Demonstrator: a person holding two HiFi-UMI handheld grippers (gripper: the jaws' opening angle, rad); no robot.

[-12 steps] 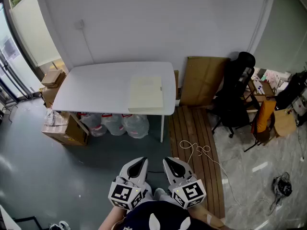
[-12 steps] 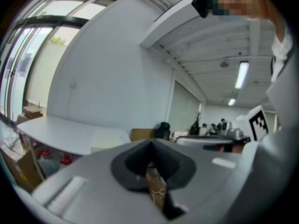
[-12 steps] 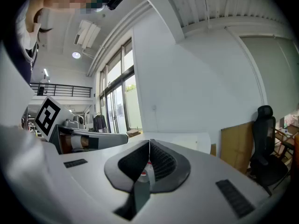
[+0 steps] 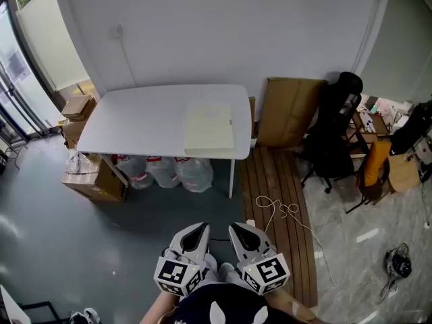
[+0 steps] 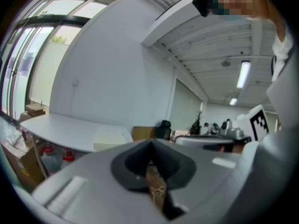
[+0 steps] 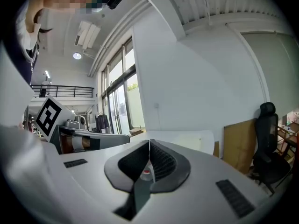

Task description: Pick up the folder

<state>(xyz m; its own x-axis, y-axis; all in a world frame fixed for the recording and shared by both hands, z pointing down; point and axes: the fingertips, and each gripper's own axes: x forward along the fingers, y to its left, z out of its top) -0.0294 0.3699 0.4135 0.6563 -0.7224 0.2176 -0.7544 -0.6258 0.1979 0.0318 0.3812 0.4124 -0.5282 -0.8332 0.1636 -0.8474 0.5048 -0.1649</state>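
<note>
A pale cream folder (image 4: 209,128) lies flat on the right end of a white table (image 4: 135,120), its near edge close to the table's front edge. It also shows as a pale slab, the folder (image 5: 111,137), in the left gripper view, and the table's right end (image 6: 187,136) shows beyond the jaws in the right gripper view. My left gripper (image 4: 197,230) and right gripper (image 4: 240,231) are held side by side close to the body, far short of the table. Both are shut with nothing between the jaws.
Bulging plastic bags (image 4: 165,171) and a cardboard box (image 4: 91,179) sit under the table. A cardboard sheet (image 4: 289,112) leans on the wall, beside a black office chair (image 4: 332,130). Wooden slats (image 4: 277,208) with a loose cord (image 4: 277,212) lie on the floor at right.
The whole head view has shifted slightly, with the table a touch to the right and higher. The two grippers stay together and shut.
</note>
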